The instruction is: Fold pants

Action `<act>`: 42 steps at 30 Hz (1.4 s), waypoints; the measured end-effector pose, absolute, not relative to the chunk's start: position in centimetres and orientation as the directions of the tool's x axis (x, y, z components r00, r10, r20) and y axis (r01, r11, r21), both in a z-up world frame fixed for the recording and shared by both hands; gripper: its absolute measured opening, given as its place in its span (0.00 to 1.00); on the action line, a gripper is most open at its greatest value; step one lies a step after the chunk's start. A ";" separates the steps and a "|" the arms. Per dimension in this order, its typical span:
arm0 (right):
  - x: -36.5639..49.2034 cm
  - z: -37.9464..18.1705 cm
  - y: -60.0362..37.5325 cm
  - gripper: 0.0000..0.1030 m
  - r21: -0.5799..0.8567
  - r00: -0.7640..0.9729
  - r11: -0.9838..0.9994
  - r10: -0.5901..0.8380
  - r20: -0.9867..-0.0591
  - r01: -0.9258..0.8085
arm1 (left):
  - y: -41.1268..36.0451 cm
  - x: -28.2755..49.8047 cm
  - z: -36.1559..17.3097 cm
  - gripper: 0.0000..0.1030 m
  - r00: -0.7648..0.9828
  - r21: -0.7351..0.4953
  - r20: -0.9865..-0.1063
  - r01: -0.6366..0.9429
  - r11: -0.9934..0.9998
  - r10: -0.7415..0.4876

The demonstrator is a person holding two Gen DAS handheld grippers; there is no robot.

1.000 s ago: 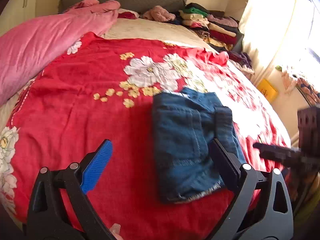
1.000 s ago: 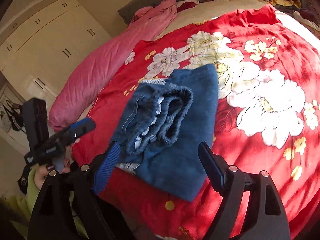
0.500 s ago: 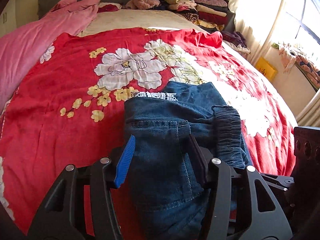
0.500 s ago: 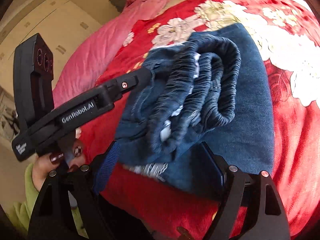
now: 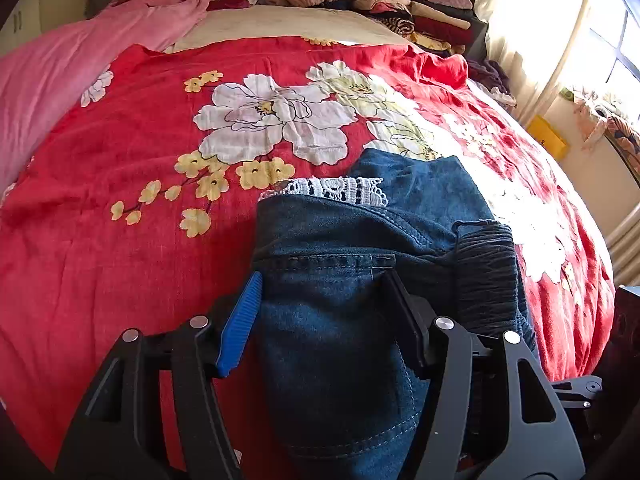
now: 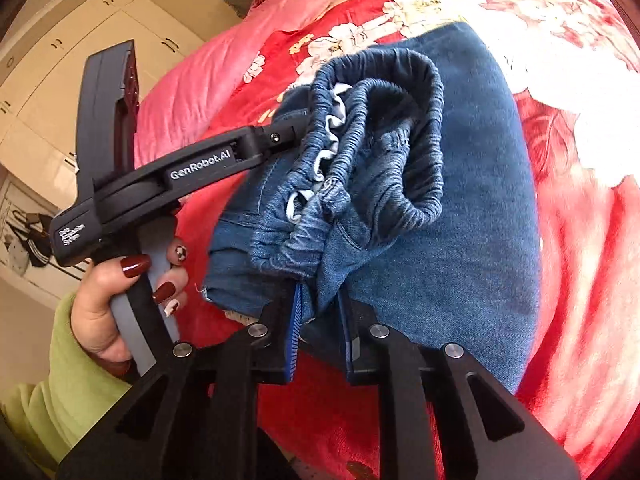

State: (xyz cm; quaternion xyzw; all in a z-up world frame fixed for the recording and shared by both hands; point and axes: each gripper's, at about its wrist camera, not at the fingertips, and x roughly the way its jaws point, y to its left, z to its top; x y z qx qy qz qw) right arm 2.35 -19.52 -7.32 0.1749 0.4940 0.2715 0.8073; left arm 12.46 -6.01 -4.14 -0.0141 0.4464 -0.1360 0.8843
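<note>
Lying folded on the red floral bedspread [image 5: 120, 240], near the bed's foot edge, are the pants [image 5: 340, 320]: blue denim, several layers thick. White lace trim [image 5: 340, 190] shows at the far end of the fold in the left wrist view. Gathered elastic waistband [image 6: 380, 152] is bunched on top, looped open, pale lining visible inside. A stitched seam runs across the upper layer.

Long axis of the bundle runs from the foot edge toward the headboard; lace end points to the headboard, near end hangs toward the cameras. Waistband sits along the bundle's window side.

Left hand-held gripper [image 5: 324, 320]: jaws straddle the near part of the denim, blue pad at the bundle's left edge, black finger resting on the cloth. Jaws opening; a firm pinch is not evident, pads look released.

Right hand-held gripper [image 6: 320, 320]: jaws closing, clenched on a fold of denim just below the waistband, cloth pinched between the pads.

A hand [image 6: 104, 300] in a green sleeve holds the left tool's handle. Pink quilt [image 5: 80, 60] lies along the bed's left edge; stacked clothes [image 5: 408, 8] at the headboard corner.
</note>
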 end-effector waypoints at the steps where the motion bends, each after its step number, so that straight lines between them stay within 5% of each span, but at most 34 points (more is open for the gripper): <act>1: 2.3 -7.0 -19.4 0.18 0.549 0.365 0.791 0.612 -0.702 -0.271 | -6.0 12.4 -4.1 0.52 0.565 -0.147 -0.785 0.227 0.963 -0.253; 25: 0.7 -4.7 -19.4 0.60 0.449 0.447 0.846 0.534 -0.718 -0.288 | -5.2 11.2 -3.5 0.55 0.585 -0.153 -0.773 0.204 0.967 -0.246; 38: 0.0 -2.5 -21.6 0.67 0.422 0.527 0.868 0.495 -0.691 -0.261 | -4.1 9.4 -1.7 0.69 0.623 -0.151 -0.747 0.183 0.971 -0.233; 40: -0.1 -2.2 -21.9 0.81 0.424 0.538 0.869 0.492 -0.685 -0.256 | -4.0 9.1 -1.3 0.71 0.629 -0.151 -0.742 0.182 0.972 -0.233; 42: -0.1 -1.9 -22.1 0.82 0.423 0.549 0.869 0.490 -0.677 -0.255 | -3.9 8.8 -1.0 0.73 0.634 -0.152 -0.737 0.180 0.972 -0.233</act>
